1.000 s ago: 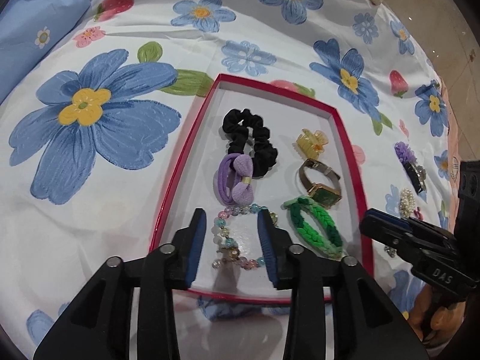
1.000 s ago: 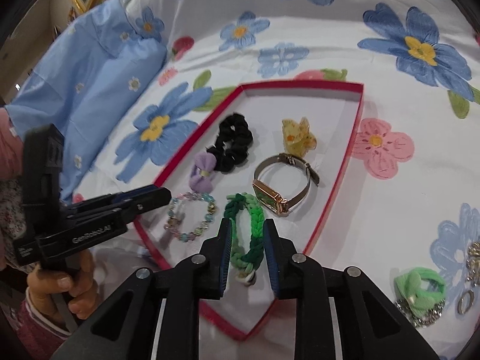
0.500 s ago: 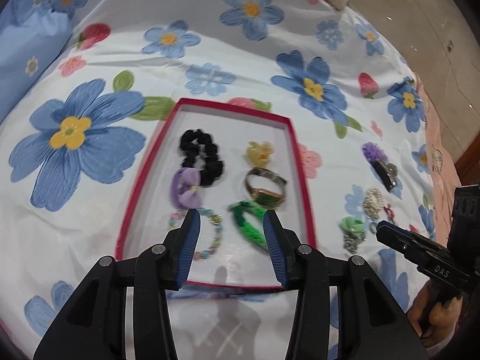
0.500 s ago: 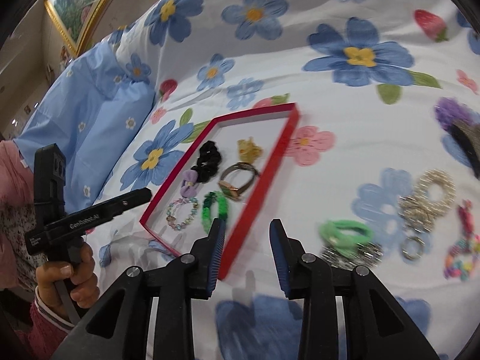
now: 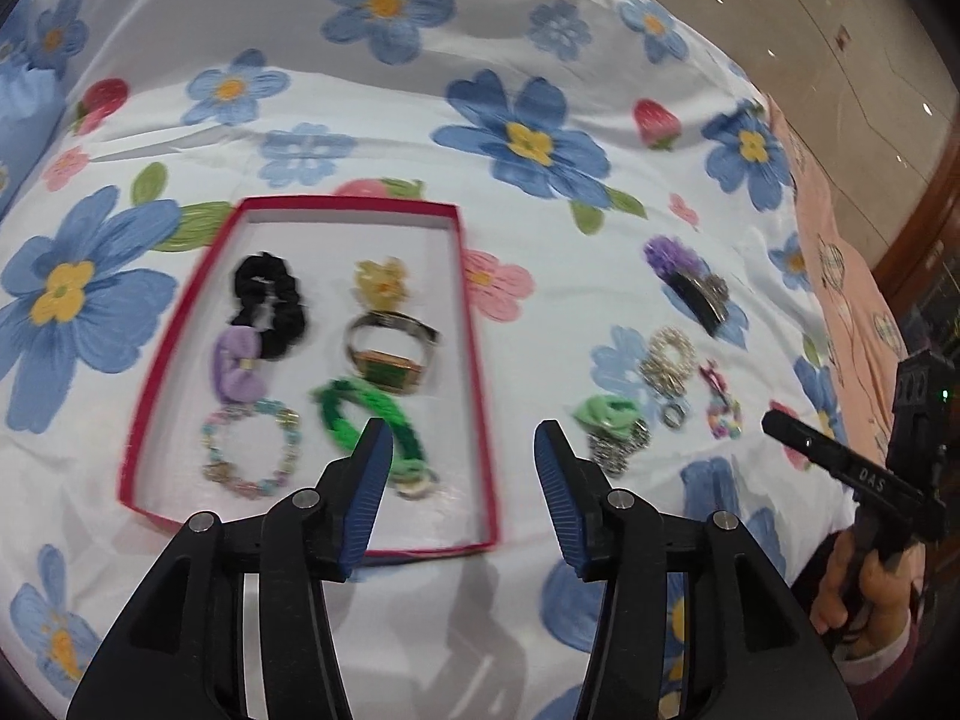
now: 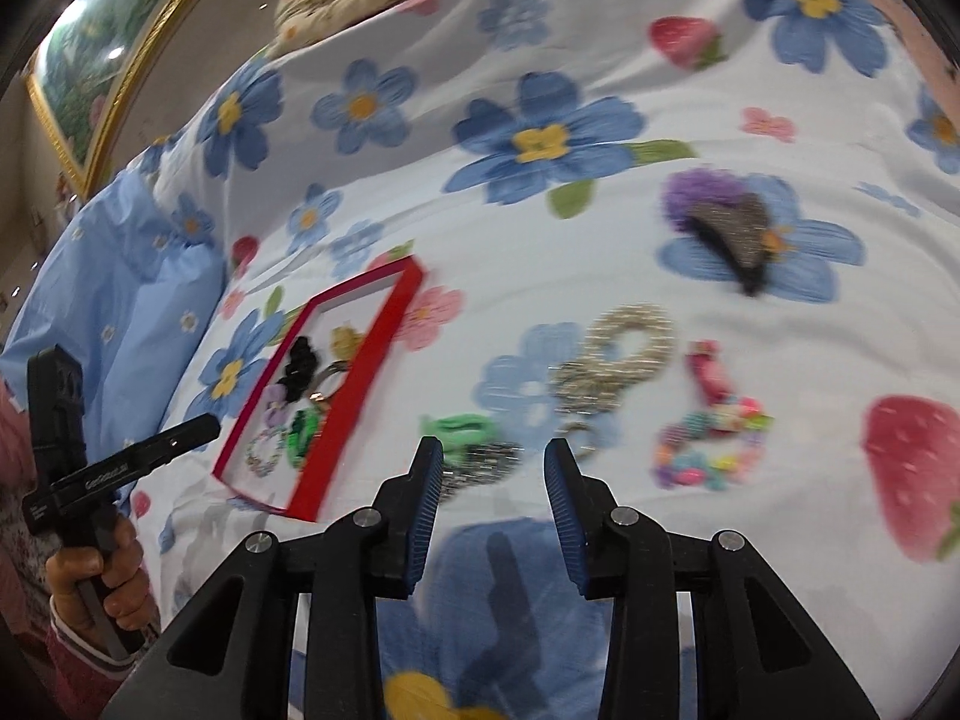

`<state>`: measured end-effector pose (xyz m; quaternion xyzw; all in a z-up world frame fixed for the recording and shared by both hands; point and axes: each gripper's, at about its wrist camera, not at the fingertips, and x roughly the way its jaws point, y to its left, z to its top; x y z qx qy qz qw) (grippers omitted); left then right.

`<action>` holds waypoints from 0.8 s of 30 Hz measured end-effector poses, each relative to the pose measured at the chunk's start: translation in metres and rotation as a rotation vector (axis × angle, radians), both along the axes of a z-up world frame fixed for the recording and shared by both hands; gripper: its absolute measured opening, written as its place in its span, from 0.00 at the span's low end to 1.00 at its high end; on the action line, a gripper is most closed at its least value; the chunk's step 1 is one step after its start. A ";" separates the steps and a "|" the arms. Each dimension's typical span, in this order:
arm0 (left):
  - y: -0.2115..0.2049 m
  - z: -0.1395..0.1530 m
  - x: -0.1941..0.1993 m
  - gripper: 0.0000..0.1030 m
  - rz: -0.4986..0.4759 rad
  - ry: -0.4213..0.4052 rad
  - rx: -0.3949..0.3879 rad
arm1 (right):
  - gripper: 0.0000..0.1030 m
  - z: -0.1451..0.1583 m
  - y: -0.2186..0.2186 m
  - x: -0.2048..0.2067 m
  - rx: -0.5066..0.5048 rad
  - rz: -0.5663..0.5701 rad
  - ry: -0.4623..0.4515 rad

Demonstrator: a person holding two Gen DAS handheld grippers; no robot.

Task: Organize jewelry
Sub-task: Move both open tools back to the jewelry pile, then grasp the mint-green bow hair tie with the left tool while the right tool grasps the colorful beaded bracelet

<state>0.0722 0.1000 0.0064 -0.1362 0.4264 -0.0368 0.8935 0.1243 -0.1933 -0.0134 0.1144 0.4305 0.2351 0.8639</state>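
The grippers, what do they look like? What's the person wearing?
Both the left gripper and right gripper are black plastic with silver bolts and ridged blue pads. Each has a pistol-style handle with small white lettering on its side. The sleeve looks pink with a floral pattern.

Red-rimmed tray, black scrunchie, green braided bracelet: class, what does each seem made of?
Red-rimmed tray: probably cardboard; thin matte walls, white floor.
Black scrunchie: soft fabric, matte gathered ruffles.
Green braided bracelet: seemingly woven cord or yarn, plaited strands; blur leaves it open.
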 end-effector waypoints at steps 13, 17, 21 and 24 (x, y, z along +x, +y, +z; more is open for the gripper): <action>-0.060 -0.017 0.017 0.50 -0.123 0.055 0.015 | 0.42 -0.022 -0.055 -0.003 -0.015 -0.108 0.039; -0.072 -0.020 0.024 0.52 -0.148 0.066 0.025 | 0.42 -0.027 -0.062 0.001 -0.022 -0.118 0.045; -0.083 -0.027 0.033 0.54 -0.163 0.082 0.032 | 0.42 -0.035 -0.064 0.005 -0.032 -0.123 0.064; -0.091 -0.032 0.043 0.54 -0.177 0.094 0.035 | 0.42 -0.041 -0.065 0.011 -0.034 -0.133 0.079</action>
